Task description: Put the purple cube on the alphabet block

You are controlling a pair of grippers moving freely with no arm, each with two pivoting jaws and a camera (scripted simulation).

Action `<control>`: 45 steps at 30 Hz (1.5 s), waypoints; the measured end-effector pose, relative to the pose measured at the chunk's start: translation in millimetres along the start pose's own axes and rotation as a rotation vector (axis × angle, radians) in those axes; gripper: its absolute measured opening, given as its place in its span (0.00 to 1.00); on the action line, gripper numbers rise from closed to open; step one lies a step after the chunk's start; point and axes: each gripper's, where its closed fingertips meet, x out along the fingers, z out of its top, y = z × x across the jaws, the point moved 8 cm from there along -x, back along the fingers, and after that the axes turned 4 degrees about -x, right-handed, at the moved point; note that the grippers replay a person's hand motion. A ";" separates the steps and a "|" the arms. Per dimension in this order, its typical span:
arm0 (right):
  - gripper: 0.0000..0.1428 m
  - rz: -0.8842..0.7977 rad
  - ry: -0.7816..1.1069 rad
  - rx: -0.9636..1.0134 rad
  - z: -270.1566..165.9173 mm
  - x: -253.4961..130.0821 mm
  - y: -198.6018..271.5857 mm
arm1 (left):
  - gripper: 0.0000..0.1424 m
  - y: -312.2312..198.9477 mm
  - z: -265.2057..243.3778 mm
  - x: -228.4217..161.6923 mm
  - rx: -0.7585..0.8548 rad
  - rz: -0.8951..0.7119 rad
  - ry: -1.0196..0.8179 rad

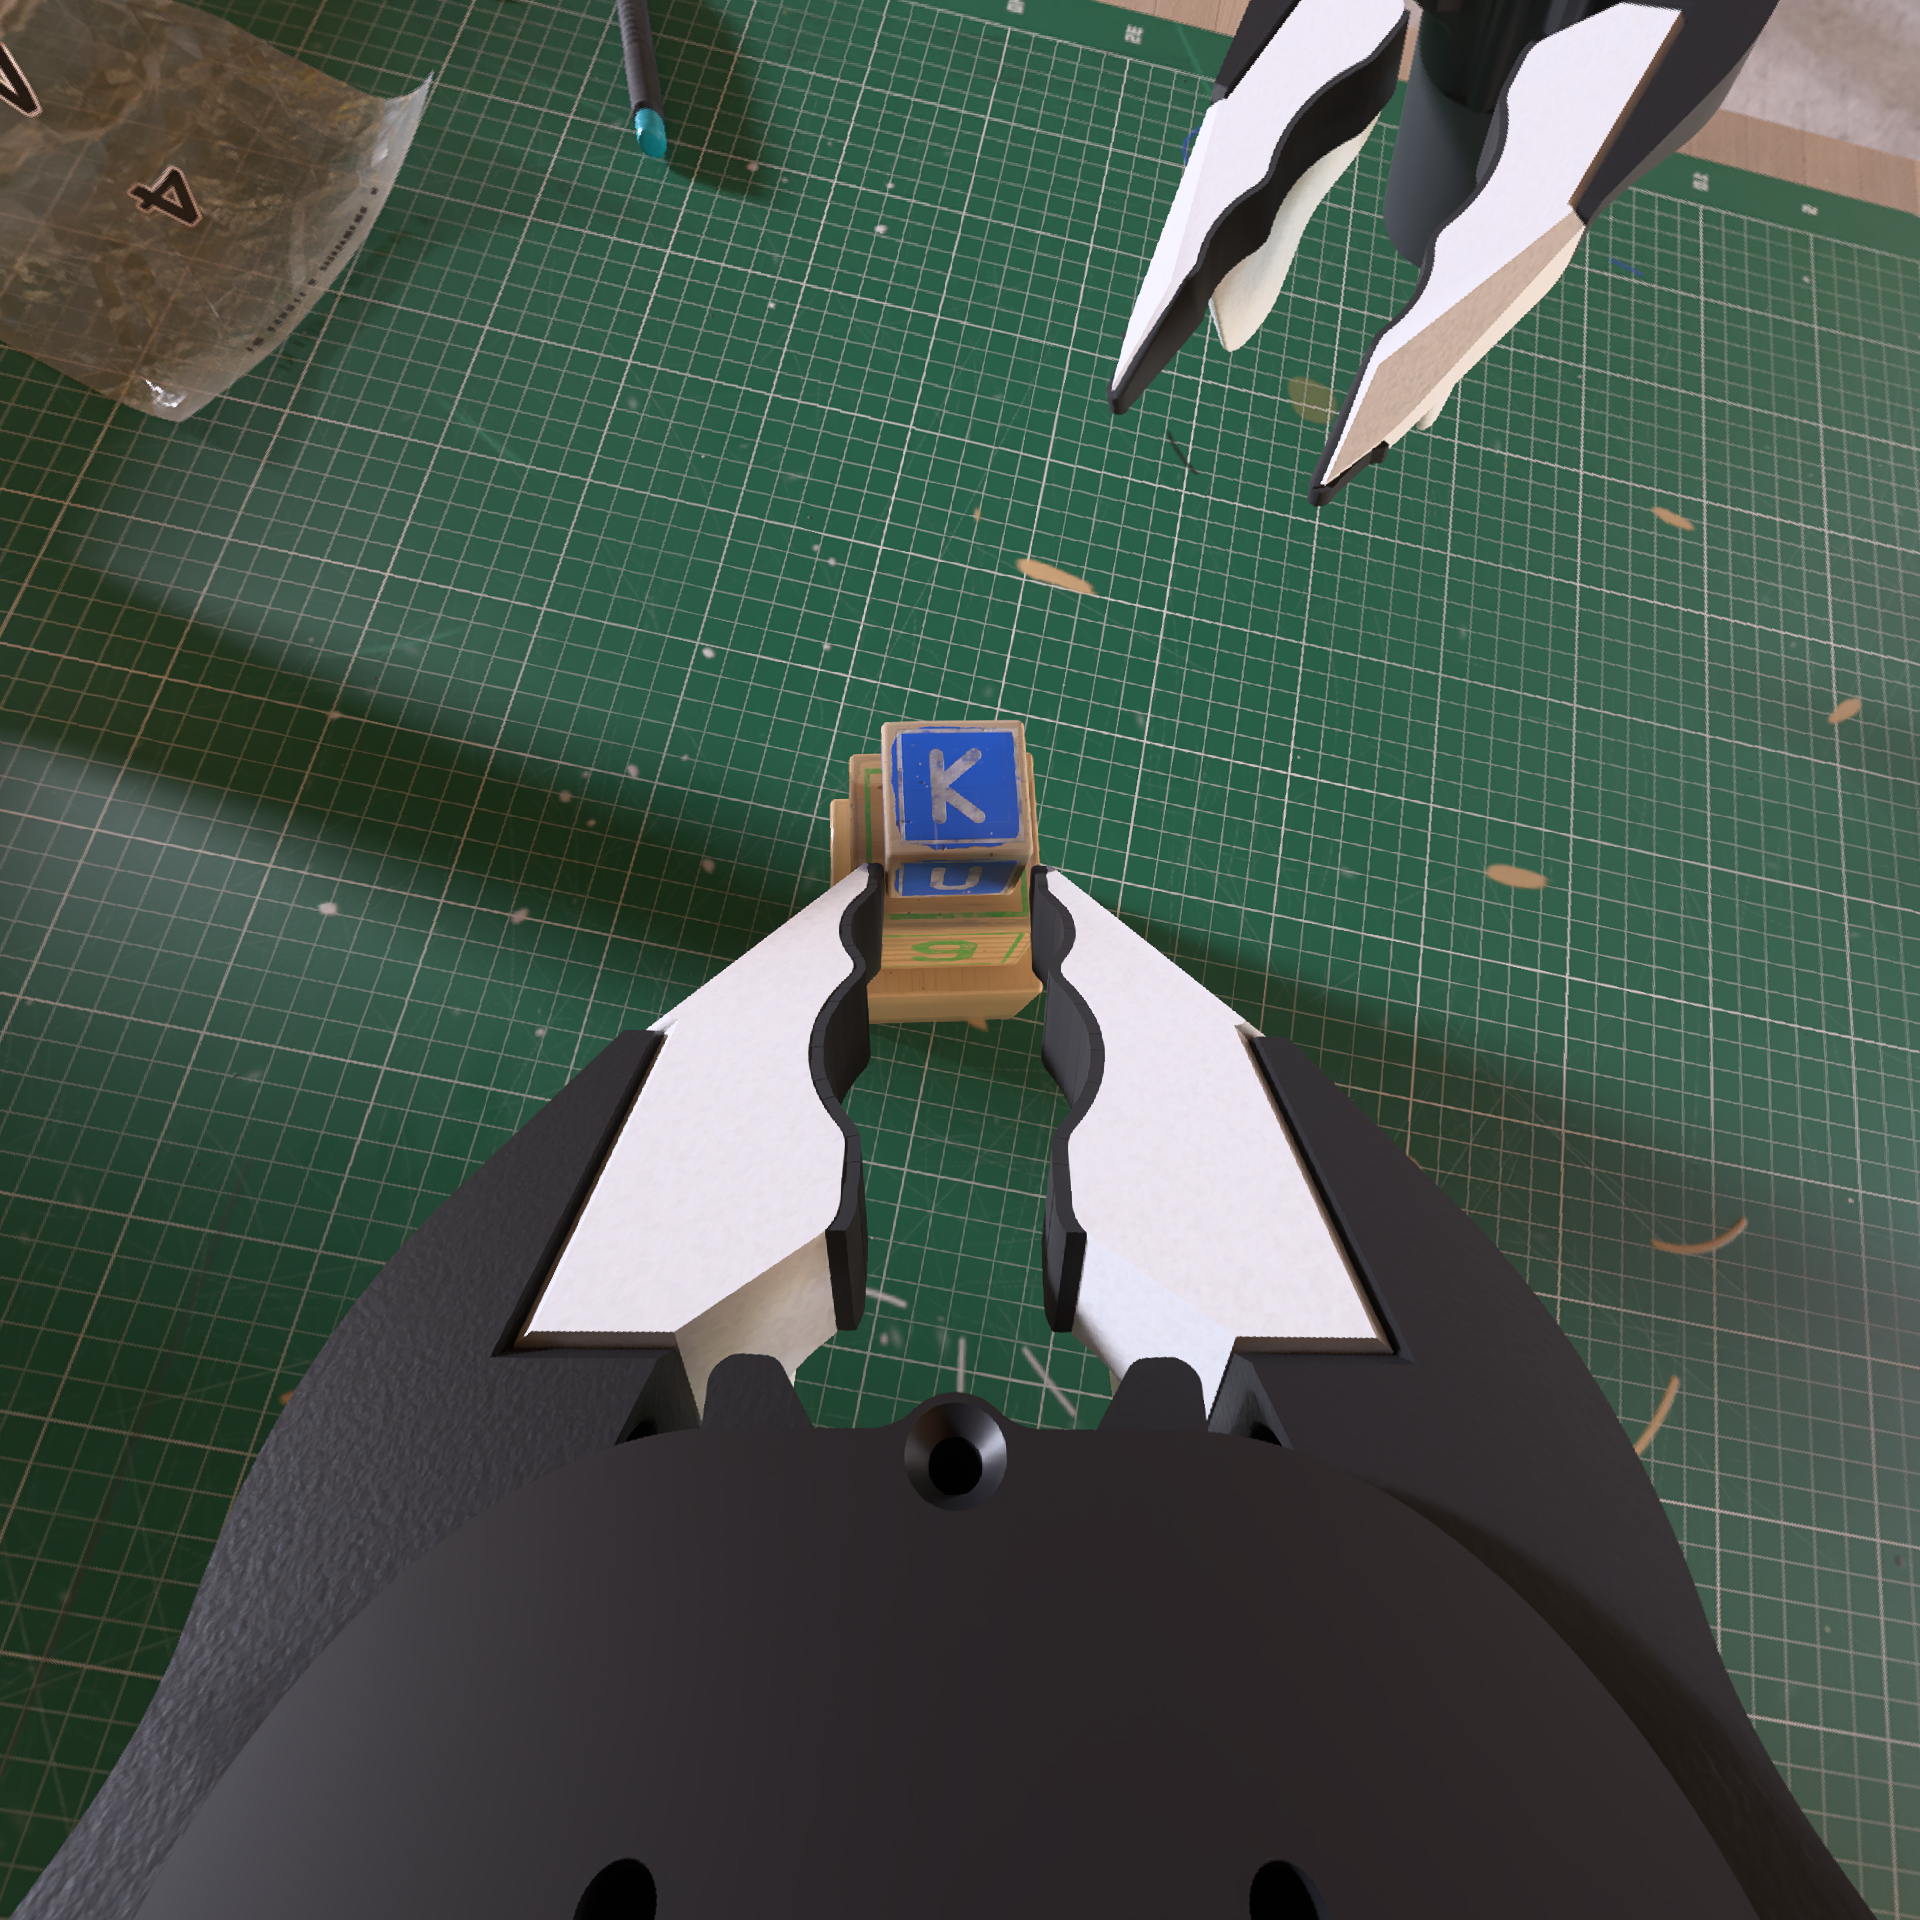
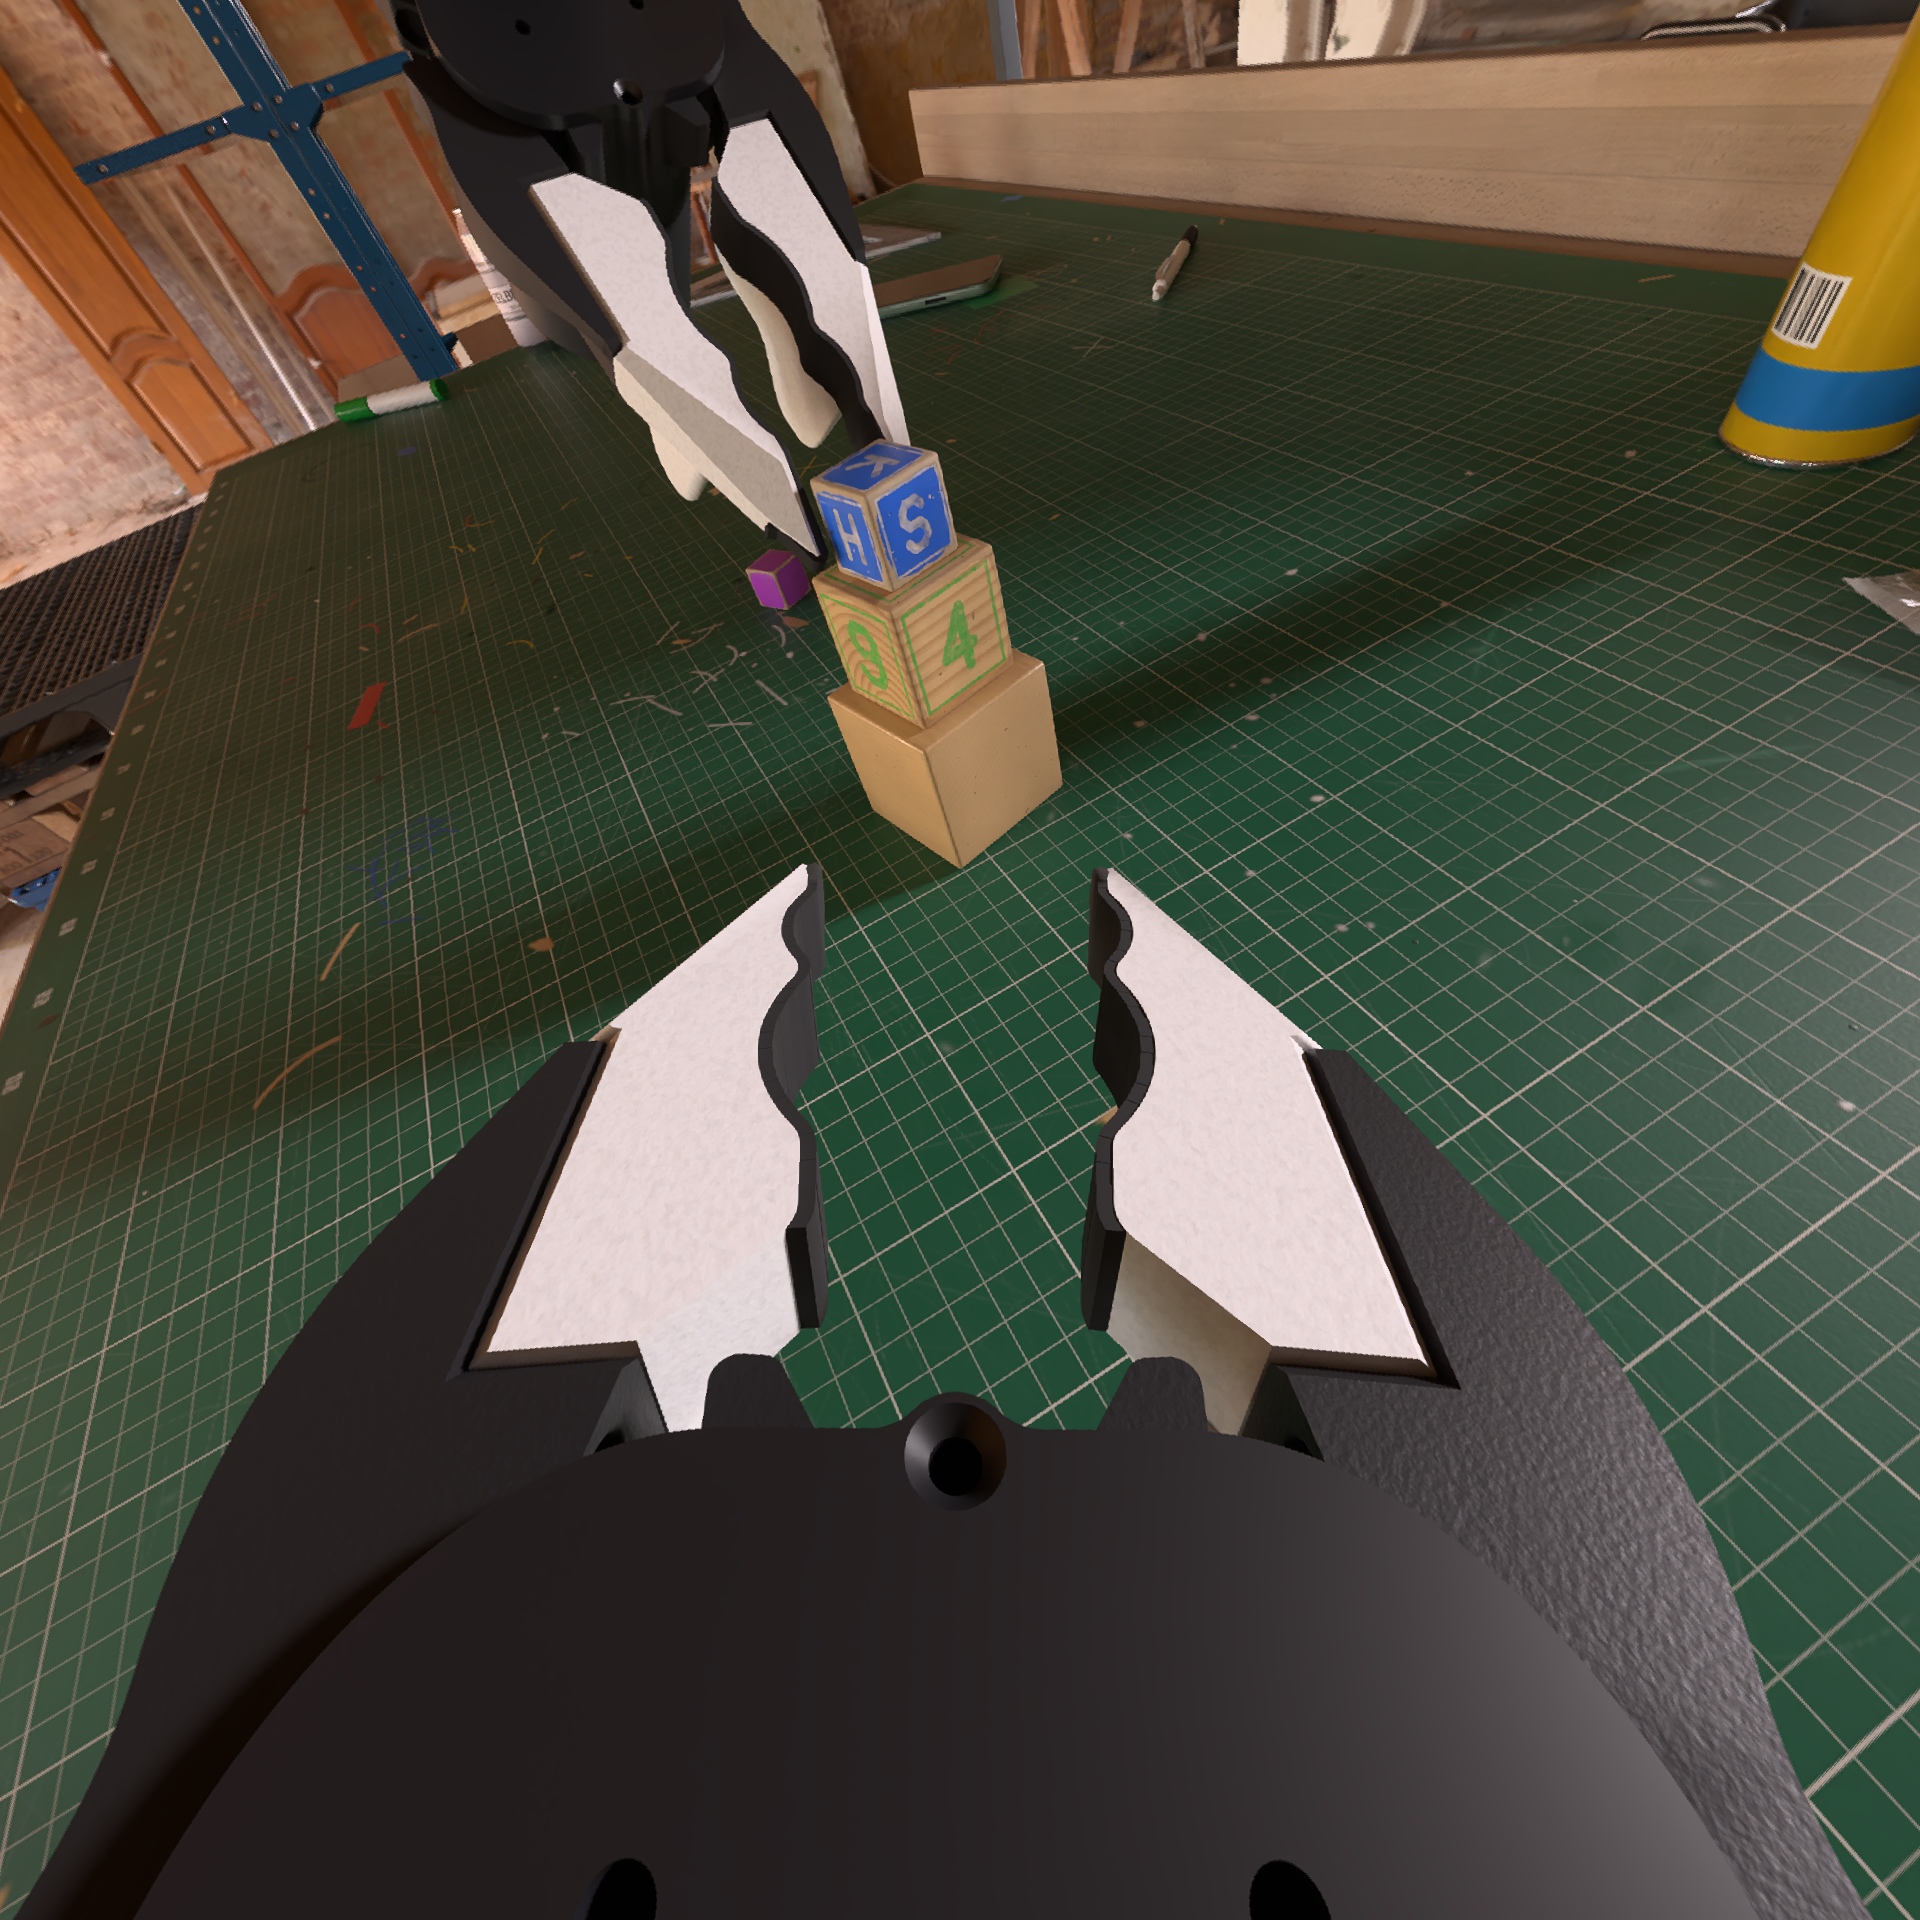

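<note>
A blue alphabet block tops a stack, on a green-numbered wooden block that rests on a plain wooden cube. My left gripper comes from above. Its fingertips press the blue block's lower sides, shut on it; it also shows in the right wrist view. The small purple cube lies on the green mat just behind the stack, apart from both grippers, and is hidden in the left wrist view. My right gripper is open and empty, low over the mat in front of the stack; it also shows in the left wrist view.
A clear plastic bag and a teal-tipped pen lie on the green cutting mat. A yellow and blue cylinder stands at the right. A green marker, another pen and a wooden board lie farther back.
</note>
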 end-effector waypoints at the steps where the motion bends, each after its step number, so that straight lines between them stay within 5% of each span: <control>1: 0.36 0.000 0.000 -0.001 0.0 0.1 -0.1 | 0.20 -0.2 0.0 0.1 0.002 0.001 -0.001; 9: 0.37 0.005 -0.002 0.004 -0.7 0.5 -0.6 | 0.32 -0.5 2.7 -6.3 0.003 0.016 -0.032; 15: 0.37 0.006 -0.008 0.003 0.0 -1.8 -0.3 | 0.49 6.5 -13.1 -63.7 -0.026 0.153 -0.131; 21: 0.37 0.014 -0.005 -0.002 1.2 1.0 1.2 | 0.46 22.9 -91.8 -110.2 -0.196 0.274 -0.200; 28: 0.37 0.028 0.014 -0.010 1.0 9.4 6.3 | 0.43 25.6 -163.9 -93.4 -0.273 0.271 -0.128; 45: 0.36 0.045 0.013 -0.024 -1.2 13.5 8.4 | 0.29 39.8 -188.5 -82.5 -0.233 0.226 -0.050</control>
